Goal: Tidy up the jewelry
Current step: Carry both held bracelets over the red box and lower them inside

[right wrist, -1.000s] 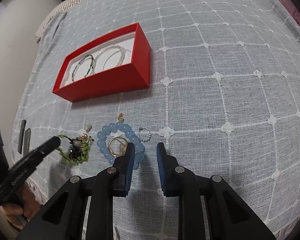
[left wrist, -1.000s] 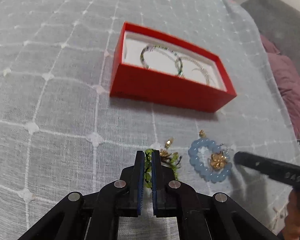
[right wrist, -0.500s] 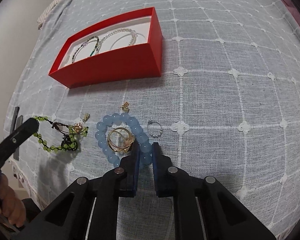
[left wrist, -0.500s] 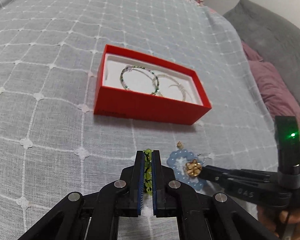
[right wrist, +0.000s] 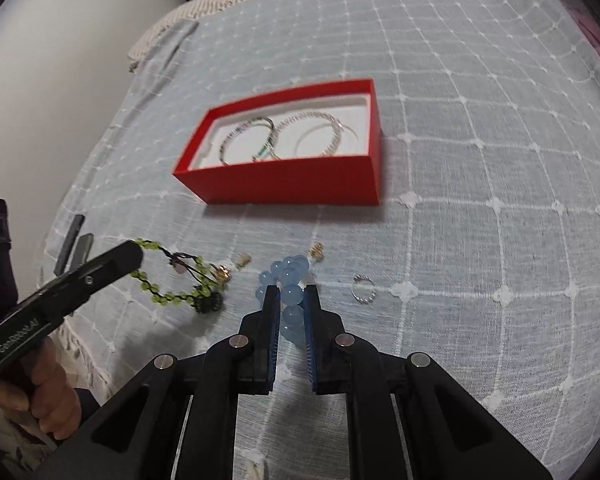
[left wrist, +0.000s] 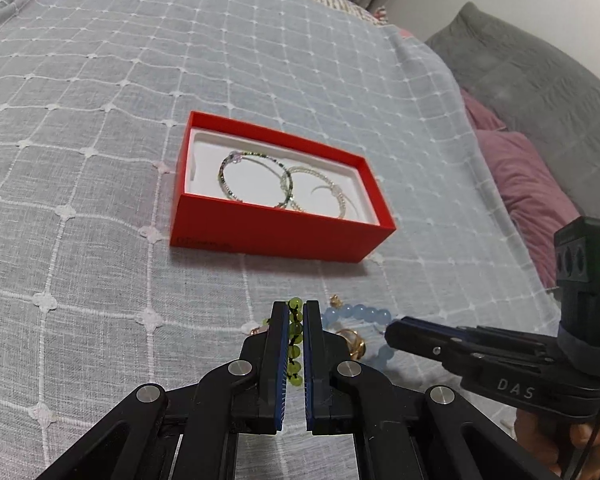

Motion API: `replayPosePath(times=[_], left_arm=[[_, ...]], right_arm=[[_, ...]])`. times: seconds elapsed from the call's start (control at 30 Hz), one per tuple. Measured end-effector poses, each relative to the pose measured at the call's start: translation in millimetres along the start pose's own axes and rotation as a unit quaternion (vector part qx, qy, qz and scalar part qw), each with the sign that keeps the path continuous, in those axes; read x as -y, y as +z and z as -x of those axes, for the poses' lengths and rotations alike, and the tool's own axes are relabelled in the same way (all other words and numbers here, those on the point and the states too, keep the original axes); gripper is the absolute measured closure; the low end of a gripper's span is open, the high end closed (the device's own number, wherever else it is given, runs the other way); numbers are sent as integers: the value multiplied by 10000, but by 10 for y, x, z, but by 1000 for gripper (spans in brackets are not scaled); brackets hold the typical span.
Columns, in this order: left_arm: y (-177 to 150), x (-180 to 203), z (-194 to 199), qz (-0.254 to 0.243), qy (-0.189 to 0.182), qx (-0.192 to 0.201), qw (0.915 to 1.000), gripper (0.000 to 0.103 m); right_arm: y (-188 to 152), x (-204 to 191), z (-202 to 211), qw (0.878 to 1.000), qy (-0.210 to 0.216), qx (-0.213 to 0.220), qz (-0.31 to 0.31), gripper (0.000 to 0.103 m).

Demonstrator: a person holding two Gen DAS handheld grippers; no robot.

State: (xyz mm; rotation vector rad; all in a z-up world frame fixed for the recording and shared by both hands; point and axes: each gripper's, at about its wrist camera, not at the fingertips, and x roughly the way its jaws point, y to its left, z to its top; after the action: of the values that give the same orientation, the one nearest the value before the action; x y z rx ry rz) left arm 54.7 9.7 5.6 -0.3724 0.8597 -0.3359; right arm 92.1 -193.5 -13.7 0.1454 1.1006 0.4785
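Observation:
An open red box point(left wrist: 272, 236) lies on the grey checked bedspread, with two thin bangles point(left wrist: 260, 178) in its white tray. My left gripper point(left wrist: 295, 306) is shut on a green bead bracelet point(left wrist: 295, 344). In the right wrist view that bracelet point(right wrist: 168, 299) trails from the left gripper point(right wrist: 134, 254) down to the cloth. My right gripper point(right wrist: 292, 290) is shut on a pale blue bead bracelet point(right wrist: 290, 266), which bunches up between its pads just in front of the red box point(right wrist: 292, 180). A gold ring point(left wrist: 354, 346) shows beside the blue beads point(left wrist: 360, 314).
A small silver ring point(right wrist: 364, 294) and a gold earring point(right wrist: 317, 250) lie loose on the cloth near the blue bracelet. Grey point(left wrist: 520, 80) and purple pillows point(left wrist: 528, 184) flank the bed's right side. Two dark flat objects point(right wrist: 74, 240) sit at its left edge.
The right gripper closed on the blue bracelet and raised it, so the ring of beads bunched up. The left gripper rose and tilted with the green bracelet, stretching it off the cloth.

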Motion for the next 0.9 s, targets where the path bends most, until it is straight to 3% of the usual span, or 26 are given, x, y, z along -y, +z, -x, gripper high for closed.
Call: replayPosePath(times=[0.23, 0.6, 0.9], left_arm=[[6, 29, 30, -39, -103, 69, 9999, 102], [42, 26, 130, 10, -289, 255, 9993, 102], [61, 42, 133, 11, -302, 289, 9991, 102]], right_arm=[[-3, -103, 143, 9986, 391, 313, 182, 91], [-11, -213, 288, 9954, 665, 588, 367, 91], [14, -230, 320, 9952, 641, 652, 355, 91]])
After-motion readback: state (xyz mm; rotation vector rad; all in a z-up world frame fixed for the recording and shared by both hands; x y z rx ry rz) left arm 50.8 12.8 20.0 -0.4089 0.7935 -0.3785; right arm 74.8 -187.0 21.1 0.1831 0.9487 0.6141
